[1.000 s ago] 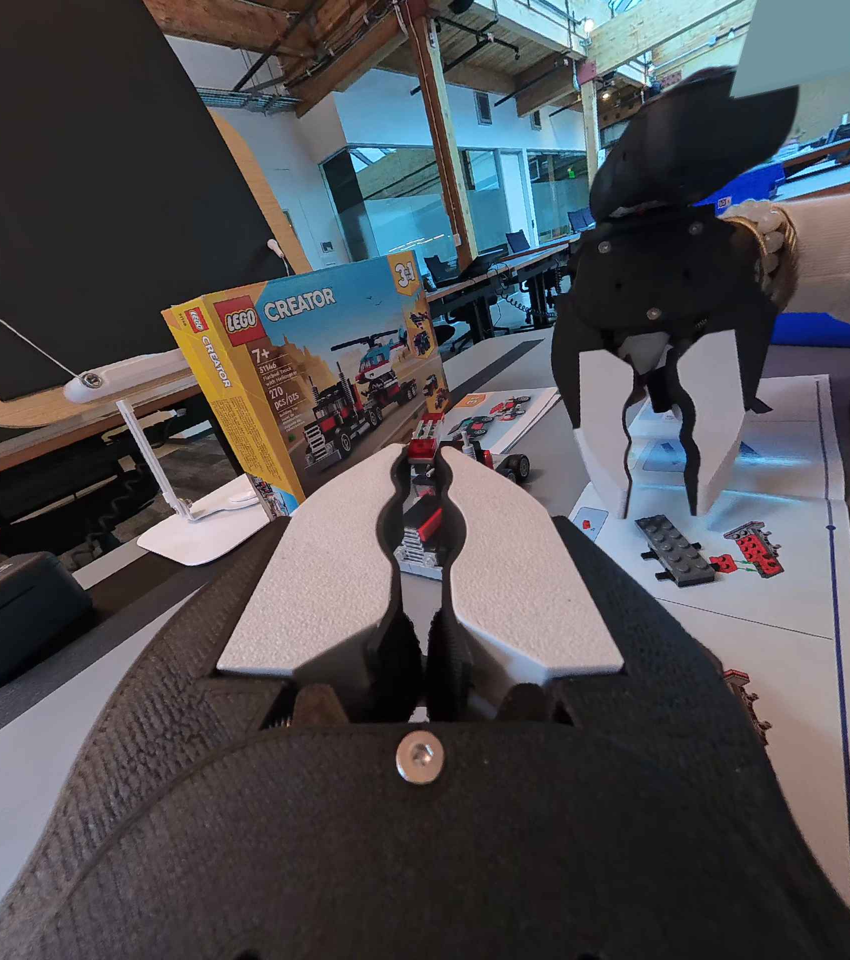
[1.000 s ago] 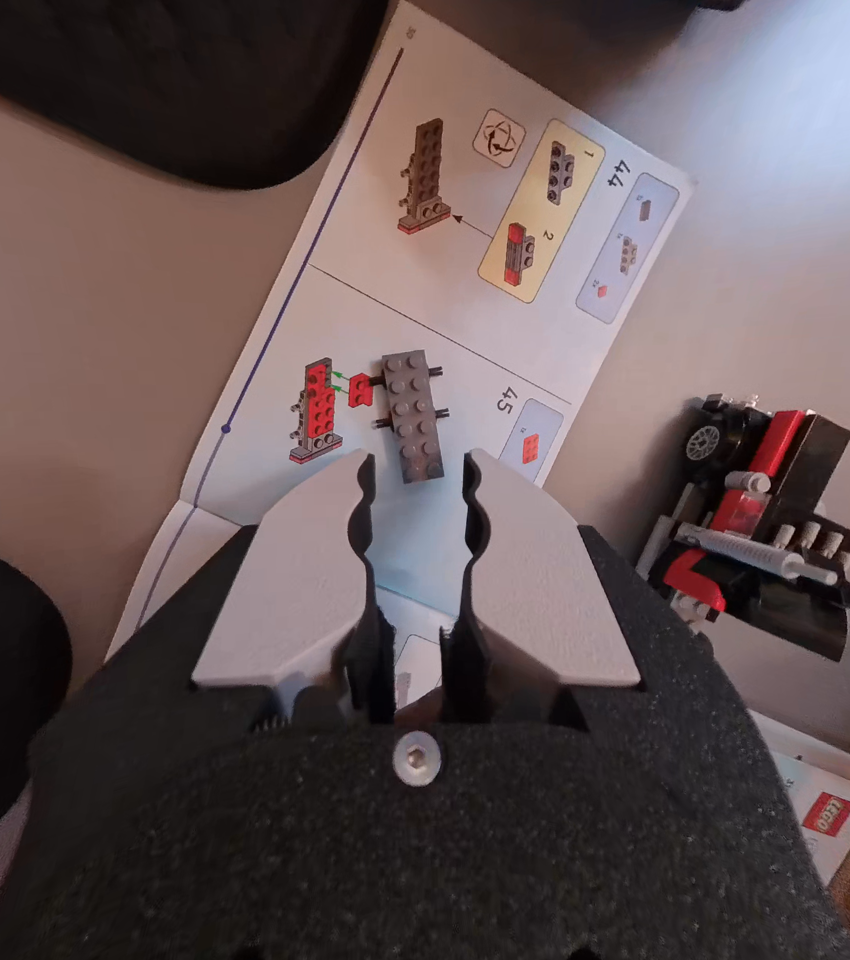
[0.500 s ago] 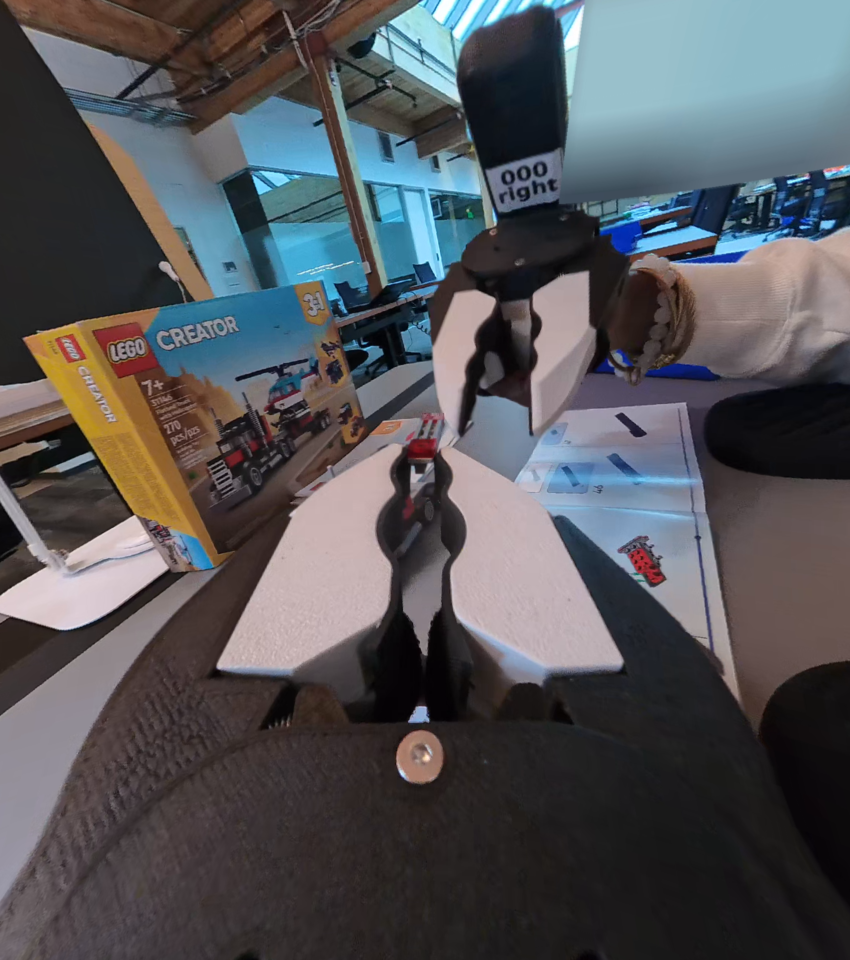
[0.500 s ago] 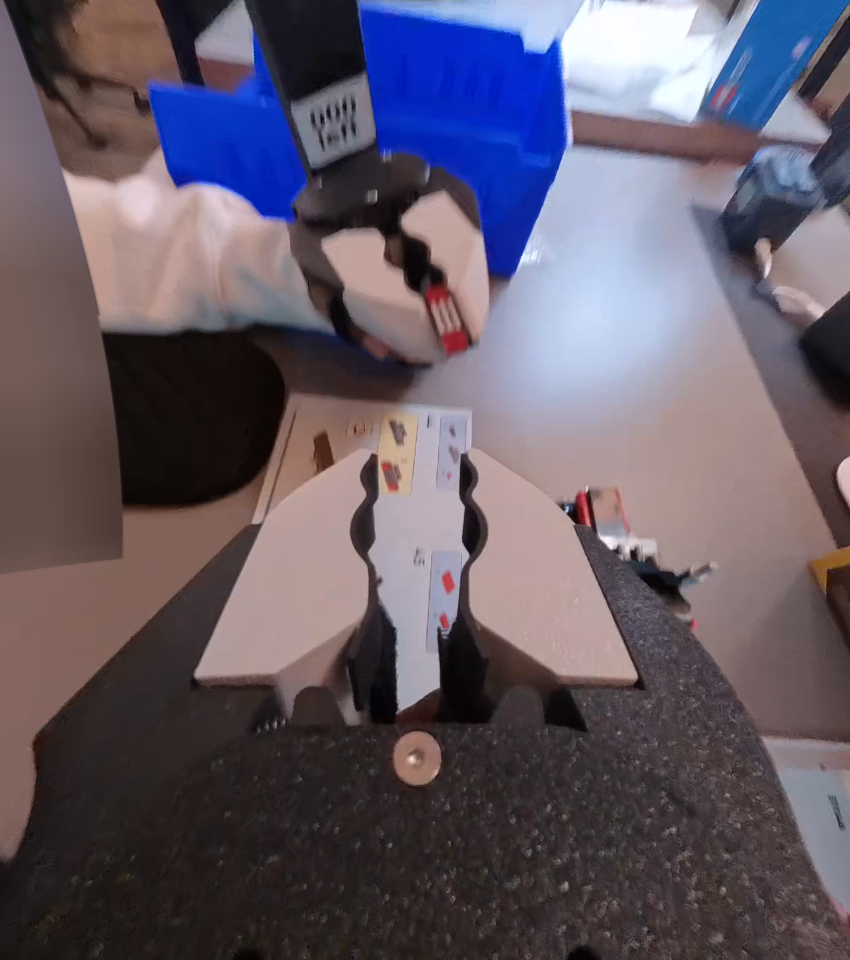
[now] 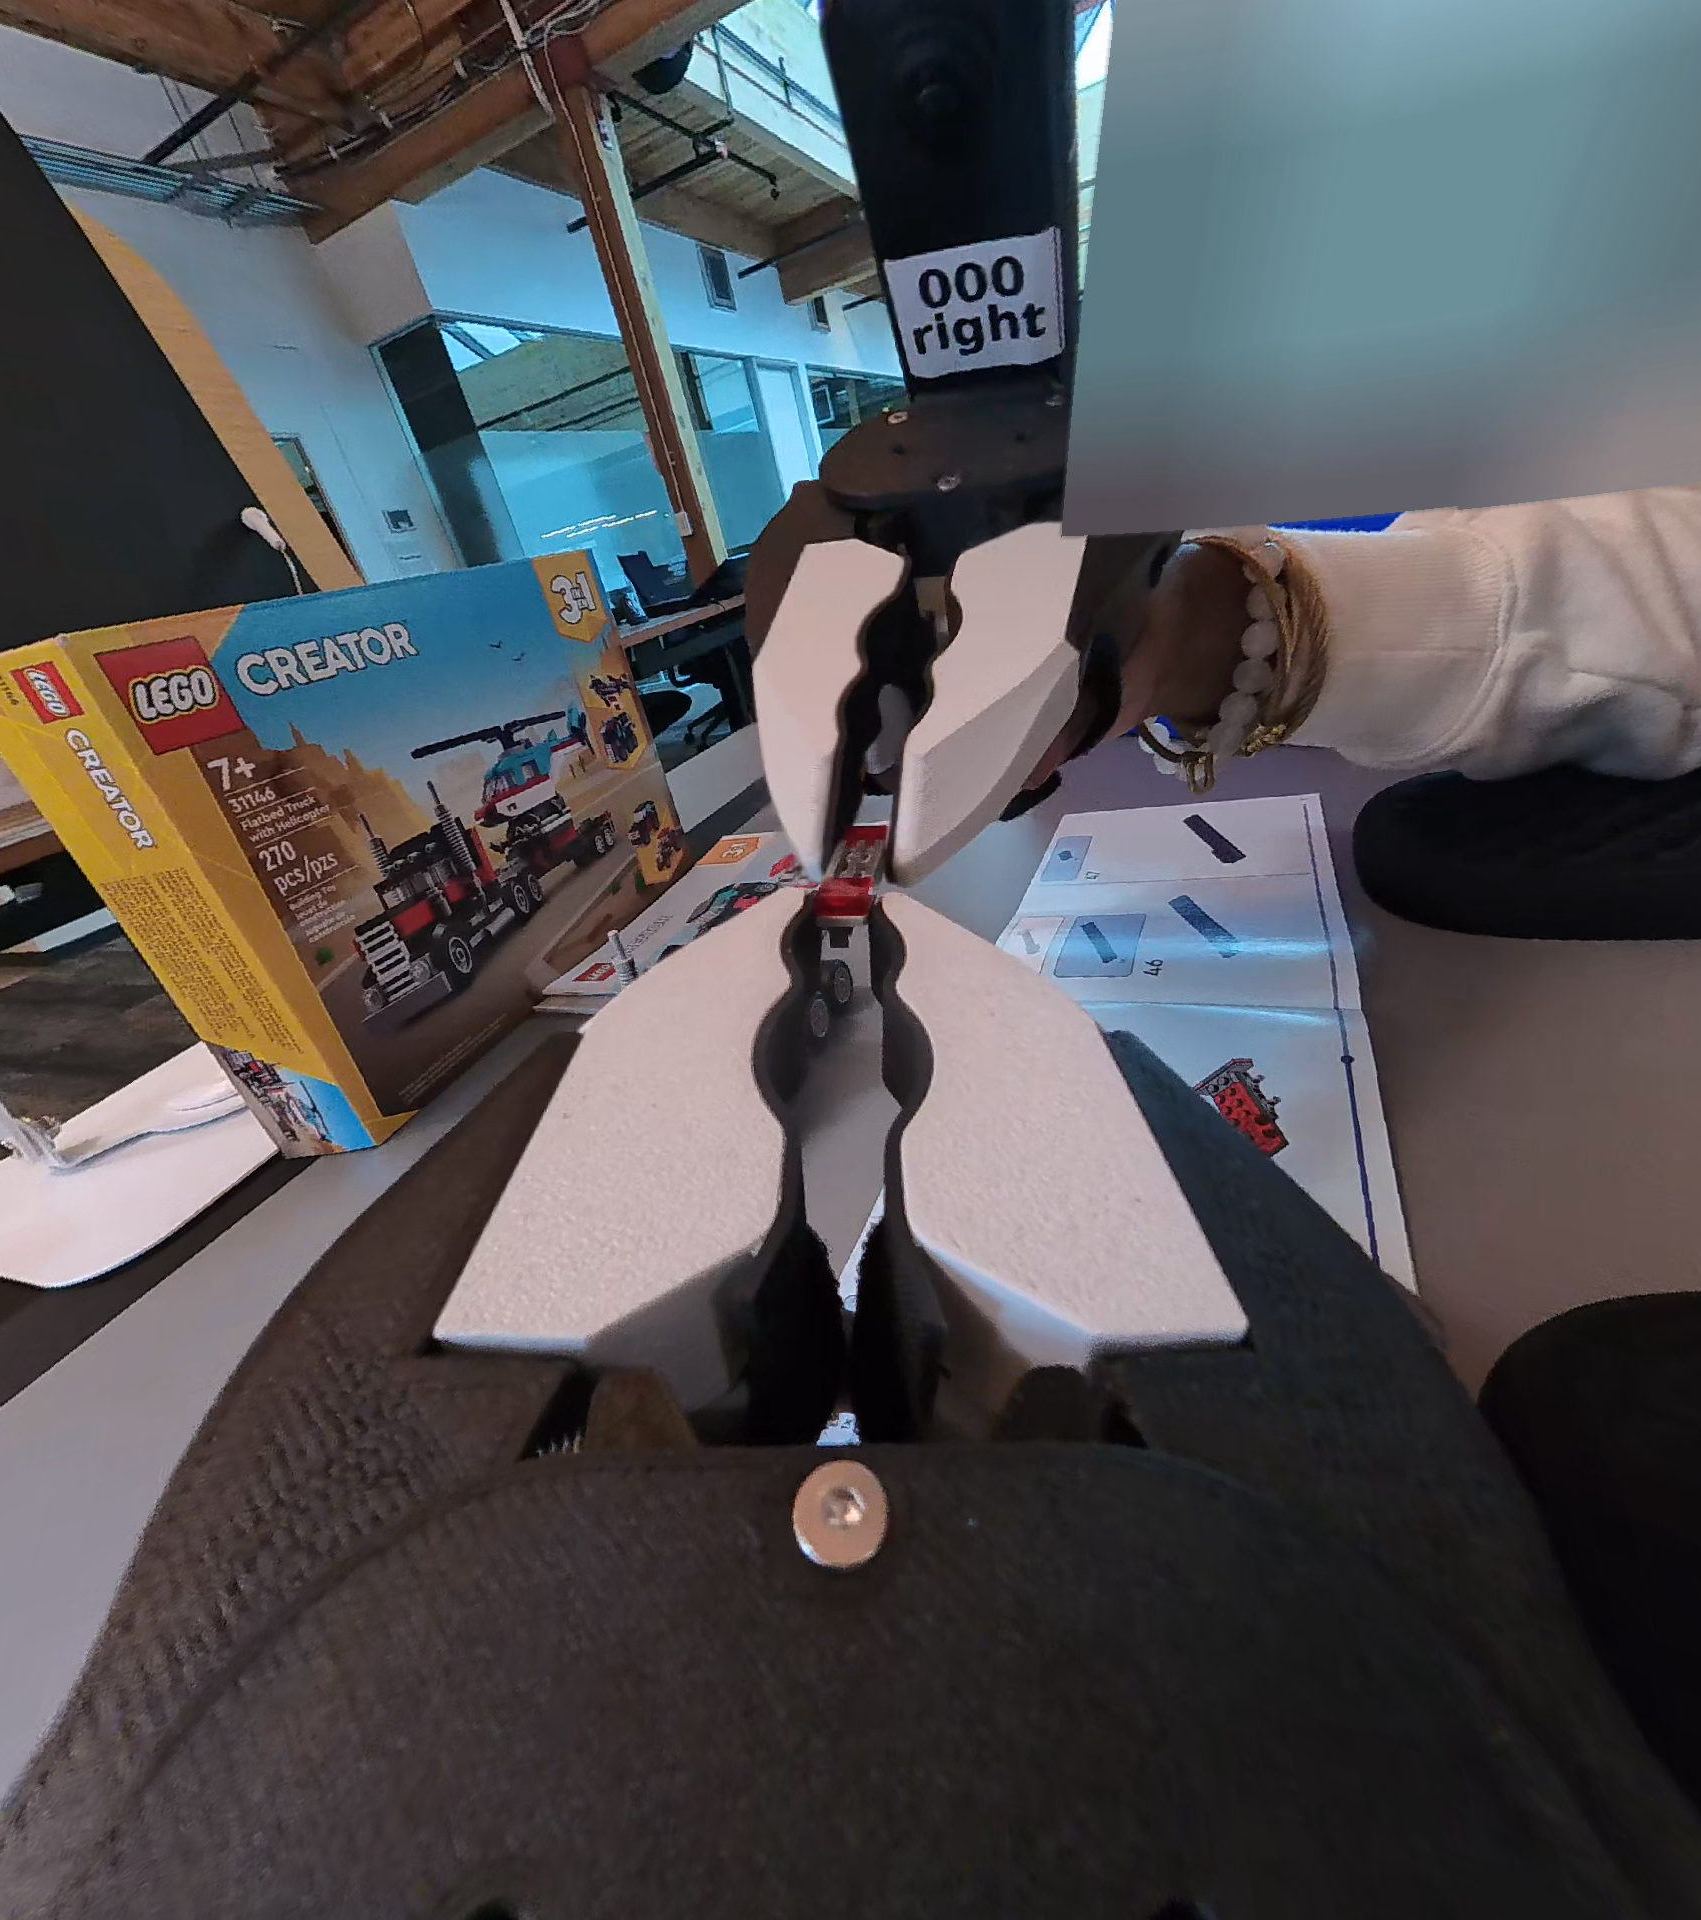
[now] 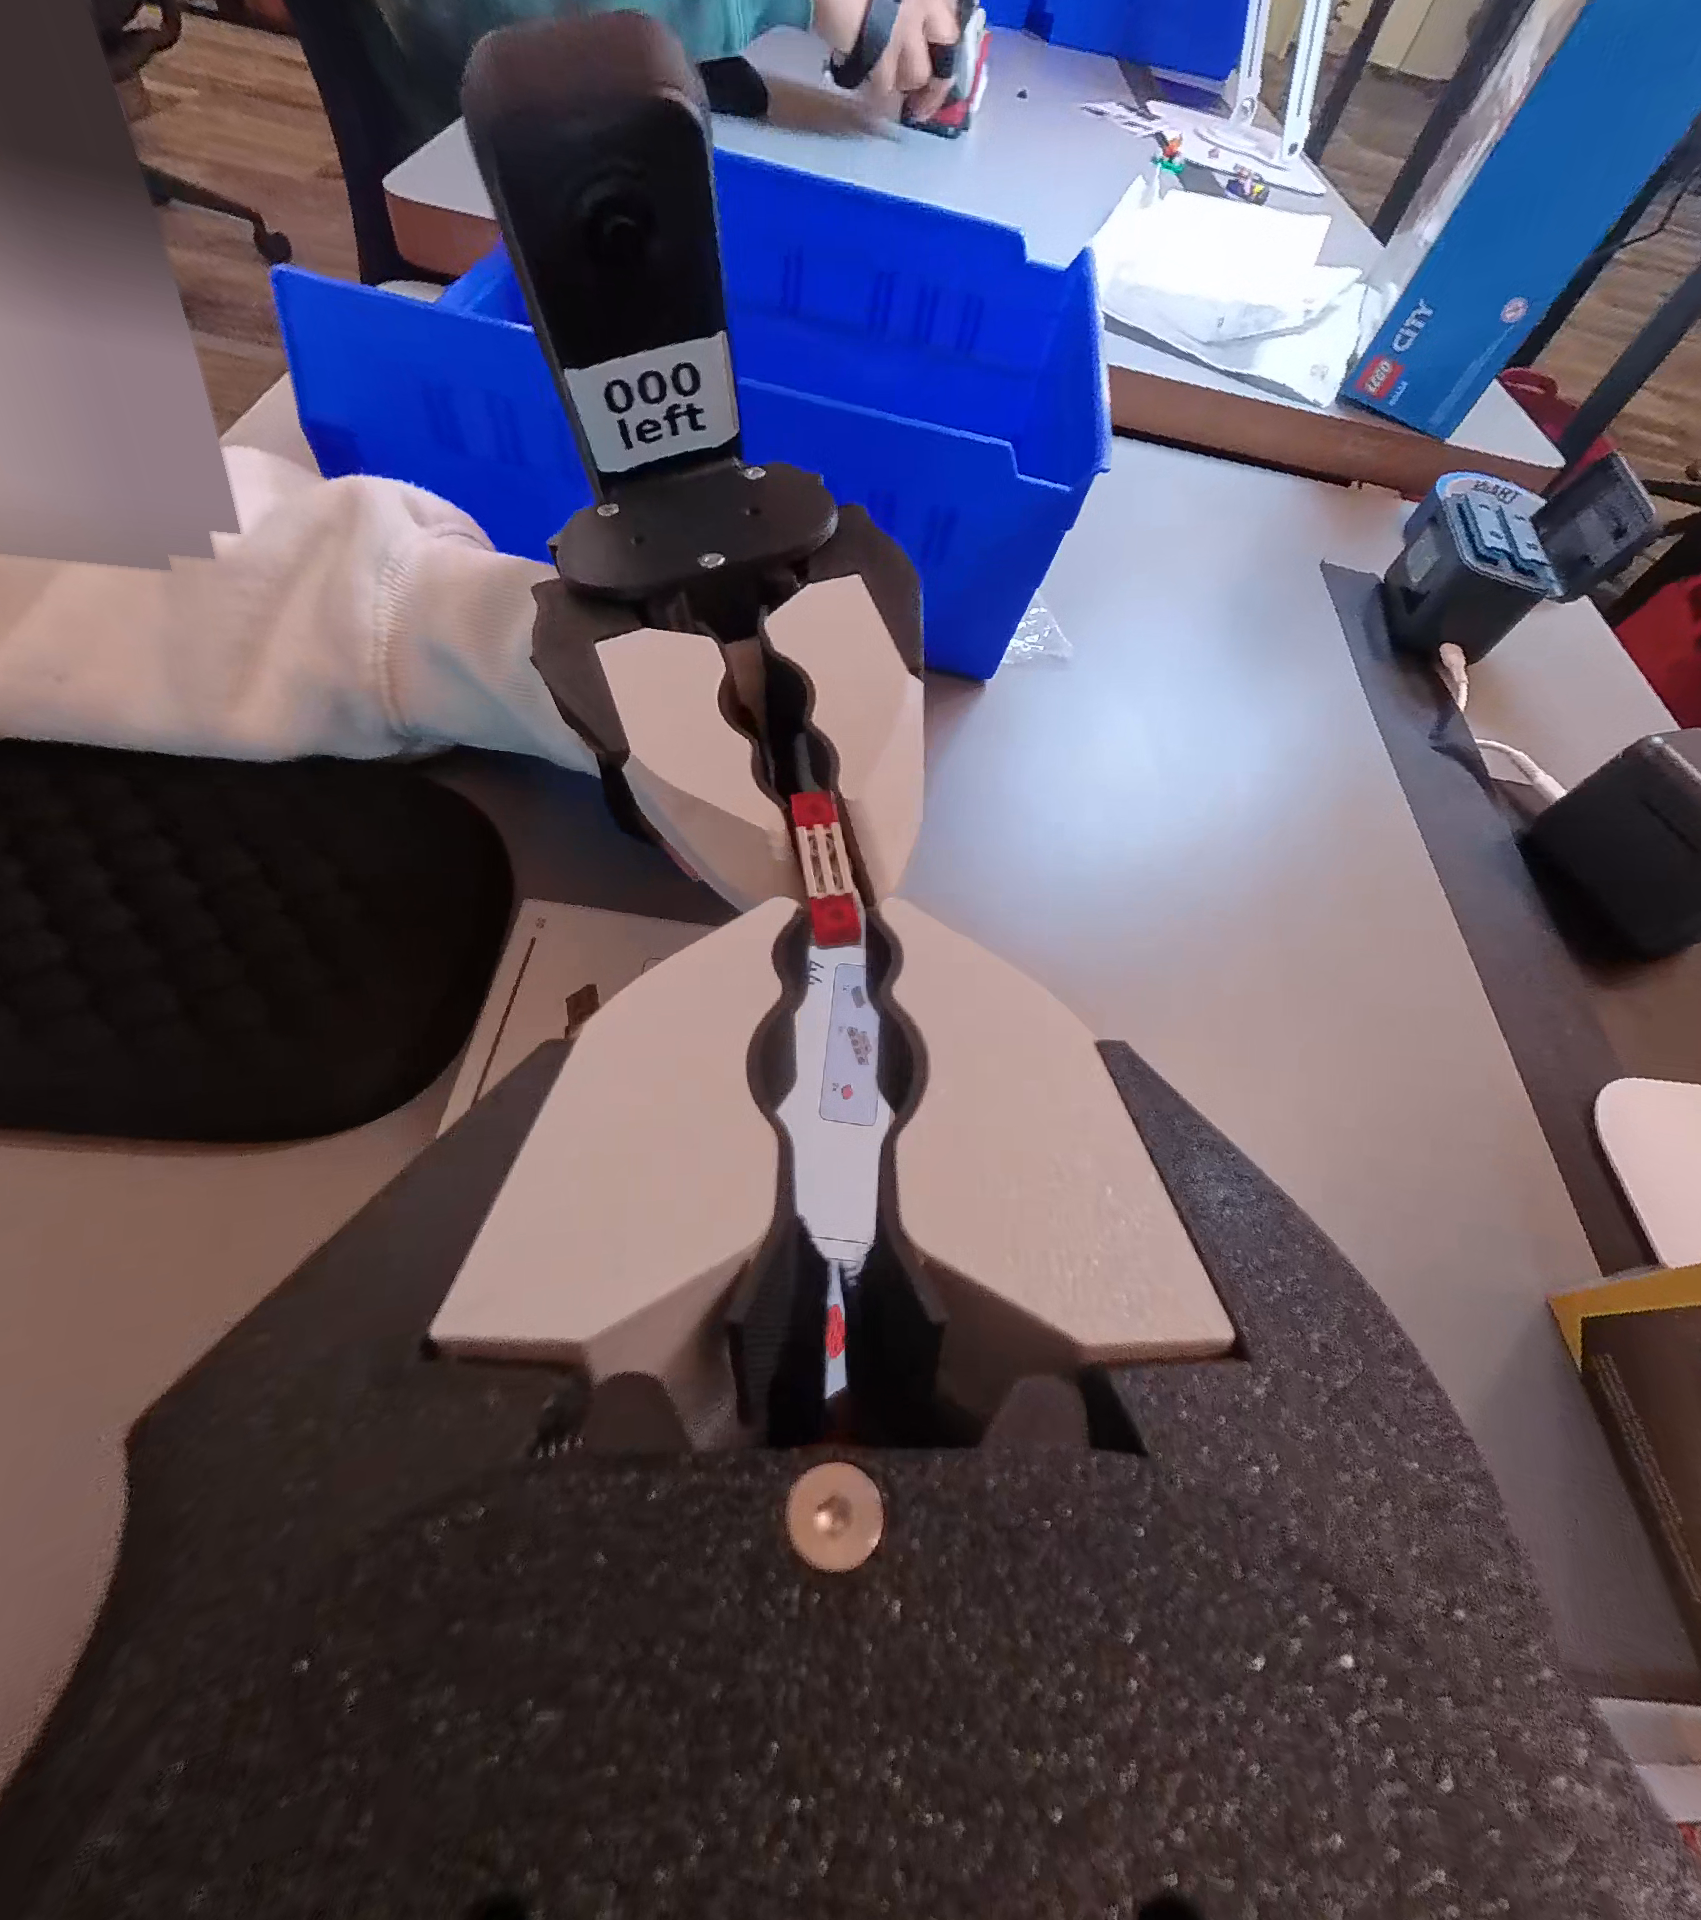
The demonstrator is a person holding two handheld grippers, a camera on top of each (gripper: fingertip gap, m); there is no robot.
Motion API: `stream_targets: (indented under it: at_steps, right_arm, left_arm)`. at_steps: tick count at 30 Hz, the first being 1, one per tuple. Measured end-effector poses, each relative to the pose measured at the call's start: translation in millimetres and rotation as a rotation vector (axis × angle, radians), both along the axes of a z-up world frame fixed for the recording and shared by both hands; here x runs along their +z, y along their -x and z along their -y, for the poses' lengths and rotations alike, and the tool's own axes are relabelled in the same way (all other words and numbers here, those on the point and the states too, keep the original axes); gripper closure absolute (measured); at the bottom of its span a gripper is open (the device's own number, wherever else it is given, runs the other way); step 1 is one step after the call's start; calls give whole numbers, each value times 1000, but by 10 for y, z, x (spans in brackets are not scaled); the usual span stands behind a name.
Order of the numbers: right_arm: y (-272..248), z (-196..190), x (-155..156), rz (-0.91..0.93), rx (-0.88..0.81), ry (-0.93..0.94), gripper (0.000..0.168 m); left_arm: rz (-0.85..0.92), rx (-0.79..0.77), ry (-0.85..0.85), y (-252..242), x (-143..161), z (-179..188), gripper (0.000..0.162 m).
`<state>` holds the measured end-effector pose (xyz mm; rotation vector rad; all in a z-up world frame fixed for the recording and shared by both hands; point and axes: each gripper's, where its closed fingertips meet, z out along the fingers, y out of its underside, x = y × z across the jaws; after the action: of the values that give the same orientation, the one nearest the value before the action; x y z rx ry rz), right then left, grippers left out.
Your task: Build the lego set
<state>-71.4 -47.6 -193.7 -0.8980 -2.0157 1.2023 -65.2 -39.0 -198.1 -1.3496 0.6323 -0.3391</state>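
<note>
A small red and grey lego assembly [image 5: 844, 885] is held in the air between both grippers. My left gripper [image 5: 838, 906] is shut on its lower end. My right gripper [image 5: 851, 868] comes down from above, tip to tip with the left one, and is shut on the upper end. In the right wrist view the assembly [image 6: 825, 868] runs from my right gripper [image 6: 830, 920] into the left gripper [image 6: 815, 831] facing it. The open instruction booklet [image 5: 1199, 935] lies on the table below. The partly built truck [image 5: 830, 1003] shows through the left gripper's gap.
The lego box [image 5: 306, 852] stands at the left, with a white stand base [image 5: 77, 1205] beside it. Black cushions [image 5: 1604, 852] [image 6: 150, 935] lie by the booklet. A blue bin [image 6: 877, 416] stands at the back. Black devices [image 6: 1656, 862] sit on the right. Less than 4 cm separates the two grippers' tips.
My right gripper left the dark grey plate on the booklet, rose, turned to face the left gripper and closed on the assembly's free end. The left gripper kept its hold.
</note>
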Motion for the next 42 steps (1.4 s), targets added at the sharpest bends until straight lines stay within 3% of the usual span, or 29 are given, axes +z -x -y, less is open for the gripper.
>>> stream_targets:
  at_steps: [34,39,42]
  right_arm:
    - [-105,-117,30,-56,8,194,160]
    - [-136,-48,-6,-33,55,203,160]
    - [-146,-22,-12,-26,71,210,160]
  left_arm:
    - [26,-9,8,-29,-13,-25,151]
    - [51,-40,7,-65,13,-3,142]
    - [46,-68,6,-107,15,22,147]
